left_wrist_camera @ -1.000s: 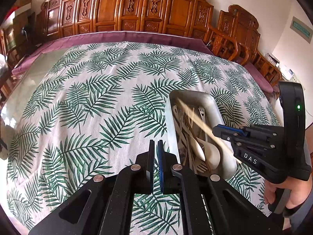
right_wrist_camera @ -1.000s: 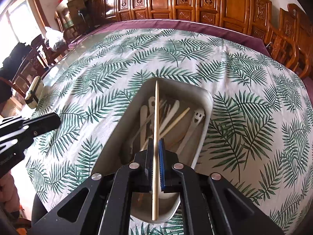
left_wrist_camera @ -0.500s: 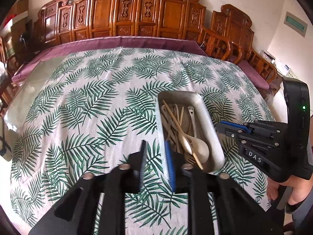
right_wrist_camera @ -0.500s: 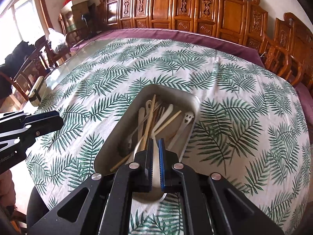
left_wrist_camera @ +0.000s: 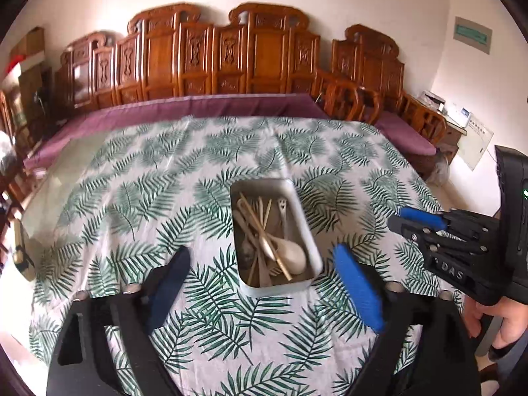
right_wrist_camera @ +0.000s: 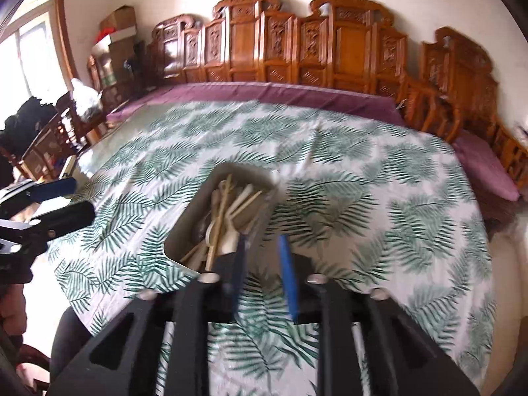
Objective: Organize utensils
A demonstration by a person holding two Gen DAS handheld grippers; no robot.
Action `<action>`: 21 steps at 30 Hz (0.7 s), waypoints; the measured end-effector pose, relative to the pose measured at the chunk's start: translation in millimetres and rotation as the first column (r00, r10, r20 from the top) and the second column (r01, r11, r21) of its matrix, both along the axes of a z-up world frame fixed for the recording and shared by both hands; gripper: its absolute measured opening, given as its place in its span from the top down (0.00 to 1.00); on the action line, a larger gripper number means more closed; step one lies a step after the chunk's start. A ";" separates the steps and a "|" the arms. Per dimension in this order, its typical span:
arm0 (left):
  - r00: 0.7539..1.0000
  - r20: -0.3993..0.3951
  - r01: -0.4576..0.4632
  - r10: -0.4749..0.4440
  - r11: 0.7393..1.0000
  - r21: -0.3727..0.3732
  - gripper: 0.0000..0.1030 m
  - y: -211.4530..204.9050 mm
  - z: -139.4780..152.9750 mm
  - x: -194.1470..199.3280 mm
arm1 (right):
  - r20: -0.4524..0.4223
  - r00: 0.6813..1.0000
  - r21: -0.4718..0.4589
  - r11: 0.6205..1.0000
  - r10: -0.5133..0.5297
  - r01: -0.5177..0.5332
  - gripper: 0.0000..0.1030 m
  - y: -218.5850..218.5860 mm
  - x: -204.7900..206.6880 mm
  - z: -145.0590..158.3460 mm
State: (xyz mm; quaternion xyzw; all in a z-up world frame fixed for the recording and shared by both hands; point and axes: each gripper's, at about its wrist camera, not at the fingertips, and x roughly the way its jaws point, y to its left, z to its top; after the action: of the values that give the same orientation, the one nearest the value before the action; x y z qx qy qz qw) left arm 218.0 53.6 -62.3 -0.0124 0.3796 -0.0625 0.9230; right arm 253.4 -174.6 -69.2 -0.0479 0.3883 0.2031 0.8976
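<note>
**Both tongs open above a filled tray**

The metal tray (left_wrist_camera: 305, 227) stood near the middle of the table, on the palm-leaf cloth (left_wrist_camera: 132, 198). Inside it lay the utensils (left_wrist_camera: 267, 234): pale spoons, a small fork and wooden chopsticks, all crossing each other. I saw no utensil outside the tray.

The long axis of the tray ran about from six to twelve o'clock before the left gripper (left_wrist_camera: 260, 283), and it lay straight ahead, at twelve o'clock, just beyond the fingertips. The jaws of this gripper had just been opening and stood very wide, with nothing between them.

For the right gripper (right_wrist_camera: 264, 267) the tray (right_wrist_camera: 178, 241) lay at about eleven o'clock, its near corner close under the left finger. Its jaws had just been opening too, but only a moderate gap showed, and they held nothing.

In my judgement the sorting looked complete or nearly so. If another reach into the tray were needed, both grippers were close, and the left one was better lined up with its long axis.
</note>
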 end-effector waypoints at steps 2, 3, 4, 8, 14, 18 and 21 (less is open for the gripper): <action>1.000 0.027 -0.001 0.001 1.000 0.015 0.09 -7.5 9.6 -10.5 | 0.018 1.000 0.014 1.000 -0.015 0.015 0.64 -12.6 -13.1 8.0; 0.999 0.039 -0.002 0.001 1.000 0.020 0.08 -11.5 14.5 -15.2 | 0.032 0.999 0.019 0.999 -0.030 0.030 0.61 -21.1 -22.4 13.3; 0.999 0.051 0.000 -0.001 1.000 0.022 0.07 -14.6 18.6 -20.0 | 0.040 0.998 0.024 0.999 -0.037 0.036 0.59 -26.4 -28.5 16.6; 0.995 0.102 0.000 -0.003 1.000 0.031 0.07 -26.9 33.4 -42.7 | 0.085 0.994 0.044 0.997 -0.074 0.070 0.39 -48.2 -55.7 32.8; 0.989 0.147 -0.008 0.007 1.000 0.009 0.07 -39.2 46.1 -74.9 | 0.149 0.981 0.073 0.991 -0.126 0.116 0.17 -72.5 -96.7 55.2; 0.985 0.173 -0.005 0.004 1.000 0.004 0.07 -46.4 53.6 -94.7 | 0.194 0.969 0.080 0.987 -0.151 0.138 0.07 -80.8 -122.1 69.3; 0.982 0.191 -0.006 0.004 1.000 0.013 0.07 -51.3 60.9 -110.0 | 0.225 0.960 0.089 0.985 -0.164 0.148 0.03 -83.5 -138.8 80.4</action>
State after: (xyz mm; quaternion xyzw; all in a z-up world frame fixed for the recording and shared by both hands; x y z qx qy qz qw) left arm 108.0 2.3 -1.4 -0.0013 0.2898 -0.0585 0.9553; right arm 114.5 -258.1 11.2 -0.0085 0.2759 0.1384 0.9511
